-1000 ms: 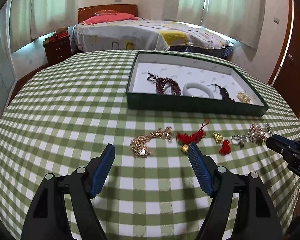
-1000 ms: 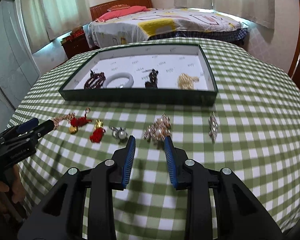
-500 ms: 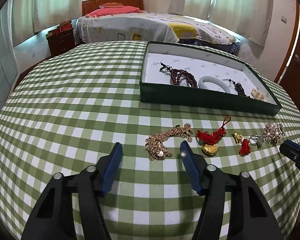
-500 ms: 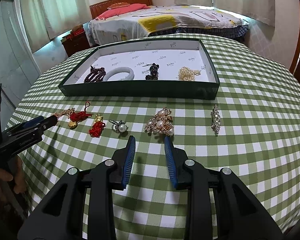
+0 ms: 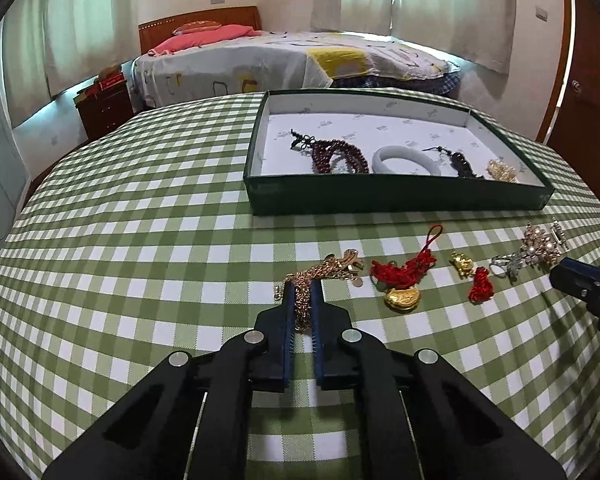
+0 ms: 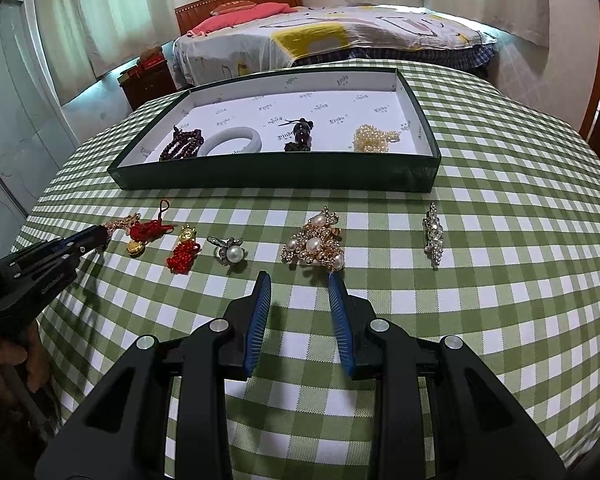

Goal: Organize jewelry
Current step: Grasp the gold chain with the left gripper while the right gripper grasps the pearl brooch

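Cloth left of left gripper (image 5: 302, 294) is bare, free passage. Right of it: red tassel charm (image 5: 400, 274), then jewelry row. Green tray (image 5: 396, 198) wall blocks ahead.

We look across a bedroom. A bed (image 5: 292, 60) stands against the far wall, with a wooden headboard (image 5: 198, 26), a pink pillow (image 5: 204, 36) and a pale patterned cover with yellow patches. Left of it sits a dark wooden nightstand (image 5: 106, 108) with red things on top. Pale curtains (image 5: 432, 0) hang over the windows, and daylight glows through them. The walls are cream. A brown wooden door (image 5: 588, 92) stands at the right. In front of us, a green-and-white checked cloth (image 5: 140, 220) covers the table.
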Demonstrator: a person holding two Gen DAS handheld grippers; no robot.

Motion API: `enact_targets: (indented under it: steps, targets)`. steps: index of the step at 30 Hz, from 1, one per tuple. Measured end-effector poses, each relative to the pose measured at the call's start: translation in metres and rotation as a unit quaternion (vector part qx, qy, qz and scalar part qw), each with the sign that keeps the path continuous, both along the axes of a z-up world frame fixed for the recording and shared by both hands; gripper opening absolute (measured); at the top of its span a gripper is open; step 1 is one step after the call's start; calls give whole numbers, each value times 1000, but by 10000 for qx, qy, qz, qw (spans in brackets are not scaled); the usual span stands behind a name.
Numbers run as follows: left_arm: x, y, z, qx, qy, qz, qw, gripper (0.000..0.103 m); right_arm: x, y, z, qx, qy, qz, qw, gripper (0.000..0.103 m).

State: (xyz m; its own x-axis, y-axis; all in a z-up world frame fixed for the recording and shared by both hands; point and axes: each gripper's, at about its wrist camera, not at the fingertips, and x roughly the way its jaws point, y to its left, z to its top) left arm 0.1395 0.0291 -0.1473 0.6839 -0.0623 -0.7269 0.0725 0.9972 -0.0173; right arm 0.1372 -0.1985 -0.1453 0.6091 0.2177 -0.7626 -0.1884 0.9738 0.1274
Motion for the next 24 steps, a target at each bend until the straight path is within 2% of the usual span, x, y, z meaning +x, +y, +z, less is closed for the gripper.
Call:
enact_targets:
  steps: [10, 24]
  targets:
    - [-7, 5, 18, -41, -261, 103, 9996, 8, 9, 0, -1, -20, -10, -31, 10000, 30]
    - [-6, 9, 14, -100, -151, 138, 9997, 8, 18, -6, 2, -52, -26, -137, 9999, 31]
